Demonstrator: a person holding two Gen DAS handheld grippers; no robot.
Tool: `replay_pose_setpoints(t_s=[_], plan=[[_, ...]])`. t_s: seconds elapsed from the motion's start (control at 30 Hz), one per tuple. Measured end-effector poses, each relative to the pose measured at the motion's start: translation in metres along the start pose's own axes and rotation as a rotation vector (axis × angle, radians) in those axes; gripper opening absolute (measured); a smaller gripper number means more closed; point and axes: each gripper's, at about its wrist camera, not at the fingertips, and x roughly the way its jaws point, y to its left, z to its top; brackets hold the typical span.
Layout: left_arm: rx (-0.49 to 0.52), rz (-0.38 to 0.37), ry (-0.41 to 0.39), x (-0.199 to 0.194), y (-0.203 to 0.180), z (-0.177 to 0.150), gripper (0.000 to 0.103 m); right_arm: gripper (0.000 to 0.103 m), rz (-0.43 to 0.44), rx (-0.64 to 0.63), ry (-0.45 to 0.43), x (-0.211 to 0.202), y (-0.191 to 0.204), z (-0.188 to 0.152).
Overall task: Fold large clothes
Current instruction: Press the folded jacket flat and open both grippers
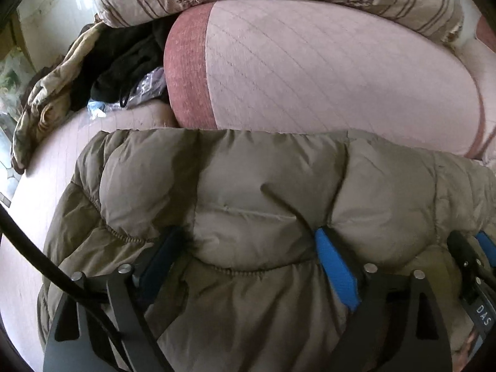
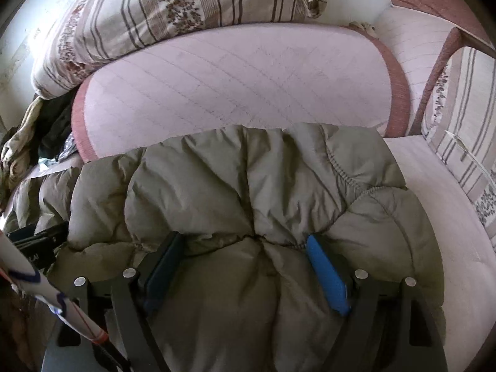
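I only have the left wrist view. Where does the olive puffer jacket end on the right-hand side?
Observer: In the right wrist view the jacket stops at an elastic-trimmed edge, and bare pink mattress cover lies beyond it.
Operator: Anything lying on that side?
Observer: A striped floral quilt runs along the far right, apart from the jacket.
Operator: And the right gripper?
Observer: The right gripper has its jaws wide. A puff of jacket bulges up between its fingers, and it does not look pinched.
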Motion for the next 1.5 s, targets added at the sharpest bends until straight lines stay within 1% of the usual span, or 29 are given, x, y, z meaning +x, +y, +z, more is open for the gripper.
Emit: replay_pose_setpoints(t_s=[0.17,0.27,0.4,0.5,0.57,0.6,0.63,0.67,0.73,0.77,0.83,0.9,0.97,1.0,1.07,1.1,1.17,1.27,1.33,1.4,1.47,1.5], plan=[[-0.016,-0.005,-0.021,0.018,0.001,0.014,0.094,0.092,0.025,0.035,0.022,0.026,-0.006,0.014],[-0.018,-0.010,-0.032,0.028,0.002,0.018,0.095,0.093,0.037,0.051,0.020,0.033,-0.009,0.017],[-0.019,0.007,-0.043,0.028,0.001,0.016,0.097,0.093,0.041,0.061,0.021,0.035,-0.010,0.016],[-0.016,0.009,0.005,0.018,0.004,0.018,0.097,0.093,0.020,0.048,0.032,0.035,-0.007,0.016],[-0.013,0.001,0.028,0.003,0.012,0.020,0.094,0.094,-0.034,0.025,0.048,0.031,-0.002,0.020],[-0.023,-0.003,0.026,-0.009,0.016,0.019,0.093,0.094,-0.072,0.014,0.041,0.023,0.000,0.021],[-0.033,-0.009,0.018,-0.021,0.023,0.018,0.093,0.093,-0.098,0.007,0.008,0.007,0.001,0.022],[-0.040,-0.017,0.006,-0.033,0.029,0.016,0.093,0.093,-0.097,0.004,-0.012,-0.004,0.001,0.021],[-0.045,-0.033,-0.029,-0.060,0.048,0.008,0.093,0.093,-0.064,-0.013,-0.060,-0.040,0.000,0.016],[-0.048,-0.028,-0.049,-0.071,0.059,0.001,0.093,0.093,-0.051,-0.019,-0.074,-0.051,0.000,0.013],[-0.054,0.002,-0.071,-0.082,0.078,-0.011,0.093,0.093,-0.014,-0.042,-0.094,-0.080,-0.002,-0.004],[-0.071,0.042,-0.081,-0.081,0.102,-0.029,0.093,0.093,0.005,-0.057,-0.083,-0.093,-0.005,-0.022],[-0.101,0.068,-0.054,-0.068,0.128,-0.044,0.093,0.093,-0.006,-0.059,-0.070,-0.094,-0.010,-0.039],[-0.123,0.072,-0.022,-0.056,0.143,-0.052,0.093,0.093,-0.032,-0.056,-0.058,-0.088,-0.015,-0.049],[-0.152,0.078,0.009,-0.037,0.160,-0.061,0.094,0.092,-0.051,-0.033,-0.025,-0.073,-0.027,-0.064],[-0.169,0.063,0.014,-0.029,0.167,-0.064,0.094,0.092,-0.060,-0.015,-0.023,-0.065,-0.033,-0.070],[-0.205,0.024,0.032,-0.016,0.175,-0.065,0.098,0.093,-0.072,-0.011,-0.038,-0.058,-0.035,-0.074],[-0.241,0.029,0.049,-0.008,0.175,-0.063,0.098,0.097,-0.100,-0.017,-0.044,-0.047,-0.032,-0.071],[-0.241,0.056,0.062,-0.008,0.172,-0.060,0.098,0.098,-0.125,-0.026,-0.041,-0.041,-0.029,-0.069],[-0.222,0.075,0.067,-0.017,0.170,-0.059,0.097,0.098,-0.139,-0.026,-0.035,-0.044,-0.029,-0.067],[-0.215,0.071,0.059,-0.032,0.173,-0.062,0.096,0.098,-0.163,-0.026,-0.033,-0.055,-0.028,-0.068],[-0.216,0.072,0.045,-0.044,0.176,-0.066,0.096,0.097,-0.173,-0.028,-0.042,-0.067,-0.028,-0.070]])
